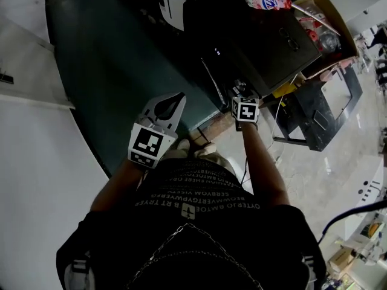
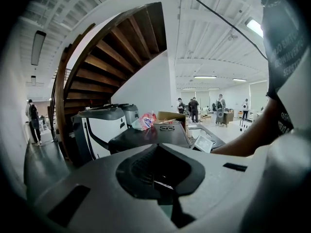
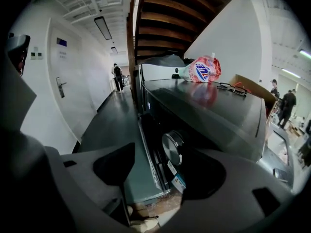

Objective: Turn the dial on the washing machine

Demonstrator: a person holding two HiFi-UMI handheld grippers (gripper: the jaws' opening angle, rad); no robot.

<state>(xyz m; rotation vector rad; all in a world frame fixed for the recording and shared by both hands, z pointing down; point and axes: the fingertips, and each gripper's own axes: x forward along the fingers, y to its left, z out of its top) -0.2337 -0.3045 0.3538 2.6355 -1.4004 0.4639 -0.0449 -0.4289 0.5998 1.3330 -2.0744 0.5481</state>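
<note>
The dark washing machine (image 1: 266, 47) stands ahead of me, its flat top (image 3: 204, 106) glossy. On its front panel is a round silver dial (image 3: 171, 148). My right gripper (image 3: 160, 174) is open at the machine's front (image 1: 242, 92). The dial lies just ahead of it, between the lines of its two jaws and closer to the right one, and neither jaw touches it. My left gripper (image 1: 178, 98) hangs further left over the dark floor, away from the machine. Its jaws (image 2: 165, 188) are shut with nothing in them. The machine's top (image 2: 146, 137) shows beyond them.
A pink detergent pouch (image 3: 200, 69) and a pair of glasses (image 3: 232, 87) lie on the machine's top. A cardboard box (image 1: 329, 17) stands beside it, a white appliance (image 2: 104, 125) behind. A wooden staircase (image 2: 112, 47) curves overhead. People stand far off. My shoes (image 1: 193, 150) are below.
</note>
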